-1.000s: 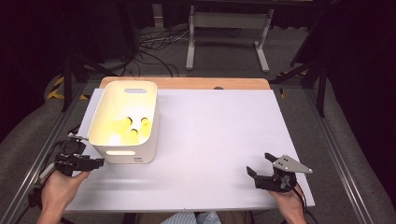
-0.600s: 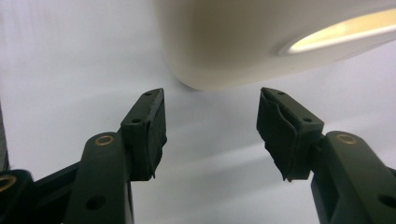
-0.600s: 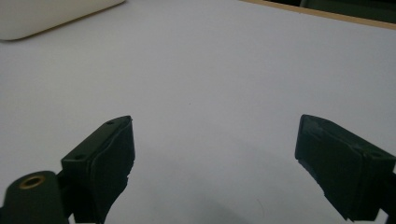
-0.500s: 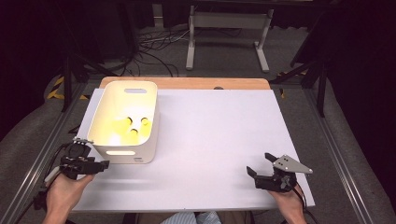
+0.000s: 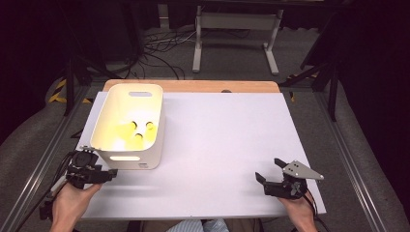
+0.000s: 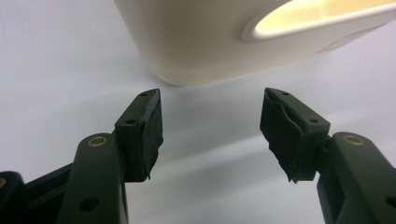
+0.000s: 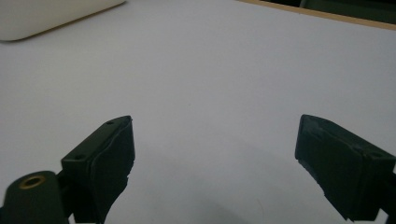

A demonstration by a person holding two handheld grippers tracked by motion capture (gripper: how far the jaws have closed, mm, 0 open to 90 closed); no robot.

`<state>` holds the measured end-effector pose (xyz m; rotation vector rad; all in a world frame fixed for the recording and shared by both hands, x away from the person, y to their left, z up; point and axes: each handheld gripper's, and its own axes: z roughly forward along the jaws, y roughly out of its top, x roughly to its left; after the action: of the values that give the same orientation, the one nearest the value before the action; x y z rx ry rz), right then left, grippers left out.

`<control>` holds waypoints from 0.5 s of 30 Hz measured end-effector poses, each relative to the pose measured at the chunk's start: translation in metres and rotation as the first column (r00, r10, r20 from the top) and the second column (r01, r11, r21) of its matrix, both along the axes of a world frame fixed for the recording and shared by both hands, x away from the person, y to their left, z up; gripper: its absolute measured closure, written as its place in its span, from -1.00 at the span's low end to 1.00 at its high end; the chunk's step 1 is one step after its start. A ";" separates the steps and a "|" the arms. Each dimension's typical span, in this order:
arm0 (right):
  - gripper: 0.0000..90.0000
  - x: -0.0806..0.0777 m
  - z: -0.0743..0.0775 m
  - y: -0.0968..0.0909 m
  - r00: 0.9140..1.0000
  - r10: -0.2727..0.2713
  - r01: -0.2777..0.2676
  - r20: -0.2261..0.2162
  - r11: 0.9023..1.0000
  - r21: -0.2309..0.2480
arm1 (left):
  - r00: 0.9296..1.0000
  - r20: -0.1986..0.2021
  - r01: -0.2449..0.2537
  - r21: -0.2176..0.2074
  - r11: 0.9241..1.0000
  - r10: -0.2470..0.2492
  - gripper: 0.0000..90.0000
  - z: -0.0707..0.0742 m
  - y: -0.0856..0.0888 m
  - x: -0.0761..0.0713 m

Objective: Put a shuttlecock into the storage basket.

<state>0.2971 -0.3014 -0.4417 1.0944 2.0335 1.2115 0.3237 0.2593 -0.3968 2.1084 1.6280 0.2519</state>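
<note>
A white plastic bin (image 5: pixel 145 159) stands at the left of the white tabletop (image 5: pixel 222 130), with three yellow balls (image 5: pixel 139 140) lying inside it. My left gripper (image 5: pixel 107 170) sits just off the bin's near left corner. Its jaws point at the rounded corner of the bin (image 6: pixel 196 42). The left gripper (image 6: pixel 210 100) is open, its jaws have just been opening, and nothing is between them. At the near right, my right gripper (image 5: pixel 269 169) rests low over bare table. The right gripper (image 7: pixel 215 123) is wide open and empty.
A wooden table edge (image 5: pixel 193 86) runs along the far side. Metal rails (image 5: pixel 43 164) flank the table, and a stand (image 5: pixel 237 29) and cables (image 5: pixel 159 53) lie on the floor behind it. White table surface stretches between the bin and the right gripper.
The left gripper has shifted slightly right and toward the near edge, closer to the bin's corner. The right gripper has stayed put.
</note>
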 end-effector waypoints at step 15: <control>-0.72 0.000 0.000 0.000 1.000 0.000 0.000 -0.003 1.000 0.001 | 0.999 0.032 0.010 -0.025 1.000 -0.009 -0.16 -0.004 -0.007 -0.005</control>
<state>0.2970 -0.3013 -0.4418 1.0978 2.0353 1.2118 0.3190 0.2527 -0.4012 2.0823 1.5945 0.2586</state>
